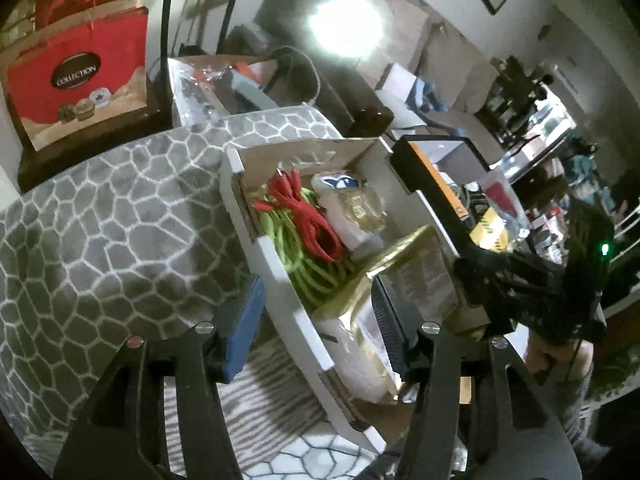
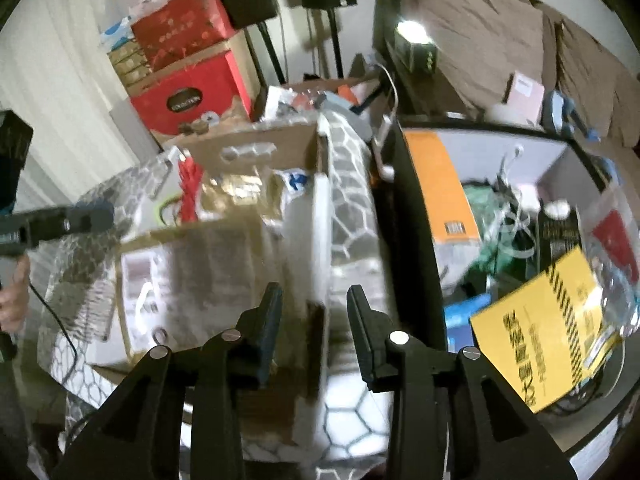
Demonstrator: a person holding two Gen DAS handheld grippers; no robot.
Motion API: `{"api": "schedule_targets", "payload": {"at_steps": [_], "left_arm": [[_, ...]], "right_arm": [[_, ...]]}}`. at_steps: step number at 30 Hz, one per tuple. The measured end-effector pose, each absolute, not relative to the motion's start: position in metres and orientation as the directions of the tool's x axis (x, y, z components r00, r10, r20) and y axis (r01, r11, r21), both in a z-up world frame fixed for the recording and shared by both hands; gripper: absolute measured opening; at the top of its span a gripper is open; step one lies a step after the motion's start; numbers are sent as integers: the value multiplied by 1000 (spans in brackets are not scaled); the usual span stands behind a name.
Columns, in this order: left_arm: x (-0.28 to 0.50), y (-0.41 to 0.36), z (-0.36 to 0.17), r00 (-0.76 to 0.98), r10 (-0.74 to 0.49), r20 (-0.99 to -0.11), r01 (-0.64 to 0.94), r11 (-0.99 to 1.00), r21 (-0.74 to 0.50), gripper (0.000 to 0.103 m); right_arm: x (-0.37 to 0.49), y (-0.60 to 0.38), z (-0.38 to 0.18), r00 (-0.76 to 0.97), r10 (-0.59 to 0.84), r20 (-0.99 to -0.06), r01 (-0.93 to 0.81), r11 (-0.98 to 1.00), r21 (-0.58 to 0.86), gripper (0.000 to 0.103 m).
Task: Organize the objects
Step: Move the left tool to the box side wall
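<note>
Left wrist view: a grey rug [image 1: 100,220] with a white honeycomb pattern is seen beneath a white cardboard box [image 1: 280,264]. Packed inside are a flat gold-edged package [image 1: 416,264], a coil of green cord [image 1: 308,264], a red cord bundle [image 1: 316,224] and a clear food bag [image 1: 360,208].

The left gripper [image 1: 316,332] is spread wide, straddling the box's near wall, nothing pinched. The right gripper [image 2: 314,332] is also spread, hovering over the same package [image 2: 192,280], holding nothing.

The package is judged stiff, light and glossy, best taken by a thin edge; the cords would flop and snag.

"COLLECTION" is legible on a red carton [image 1: 80,80]; a yellow booklet [image 2: 548,332] carries unreadable script.
</note>
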State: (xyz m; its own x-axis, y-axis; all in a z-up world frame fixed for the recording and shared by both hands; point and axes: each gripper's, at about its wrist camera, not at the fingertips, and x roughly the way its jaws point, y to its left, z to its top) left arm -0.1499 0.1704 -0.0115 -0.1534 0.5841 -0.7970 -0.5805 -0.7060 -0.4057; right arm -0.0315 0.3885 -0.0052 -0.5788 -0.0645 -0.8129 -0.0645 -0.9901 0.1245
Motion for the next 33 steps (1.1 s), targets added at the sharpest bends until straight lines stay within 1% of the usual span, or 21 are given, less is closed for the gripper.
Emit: {"api": "schedule_targets", "payload": {"at_steps": [3,6,8,10,12,13,19,21,24,26,28,29,30,31,33], "left_arm": [[-141,176,-12,-144,585,-799,-599,-694,-400,51],[-132,181,-14,-129,589,-798,-607,-683,-406,51],[-127,183,-16,-121,588,-800,-610,-680,-407,51],[-122,186,-17,-113,585,-803,-616,-675,-405,51],[-117,188,-18,-107,583,-805,-620,-672,-404,46],[-115,188,-17,-107,582,-806,-621,-672,-403,45],[-99,189,-10,-96,598,-795,-619,-662,-423,45],[-93,194,-12,-86,582,-809,-627,-663,-410,45],[-86,203,-19,-87,539,-838,-632,-680,-372,45],[-84,206,-25,-73,526,-847,-625,-686,-372,36],[-82,210,-32,-47,523,-851,-617,-685,-387,21],[-82,211,-35,-43,523,-851,-613,-686,-391,17],[-82,212,-37,-37,529,-848,-606,-687,-401,10],[-82,212,-38,-33,536,-844,-601,-685,-411,5],[-85,213,-39,-17,558,-830,-586,-678,-443,3]], "right_arm": [[-44,375,1,-589,-61,-806,-28,-995,96,34],[-56,365,-3,-569,-54,-821,-8,-997,71,33],[-61,362,-11,-542,-57,-838,-6,-997,71,26],[-60,361,-16,-529,-64,-846,-3,-997,77,22],[-57,359,-19,-520,-74,-851,5,-996,84,19],[-55,358,-19,-519,-76,-851,9,-996,83,19],[-44,362,-21,-501,-89,-861,13,-995,95,21],[-42,363,-23,-492,-112,-863,19,-993,119,23],[-41,362,-25,-488,-126,-864,26,-991,130,22],[-41,360,-26,-487,-124,-865,29,-992,126,21],[-40,361,-26,-486,-132,-864,33,-991,133,19],[-39,361,-26,-487,-139,-862,33,-989,141,16],[-38,362,-25,-488,-149,-860,33,-988,153,13],[-38,362,-25,-488,-162,-858,35,-985,166,12],[-35,364,-22,-493,-174,-853,35,-983,180,10]]}}
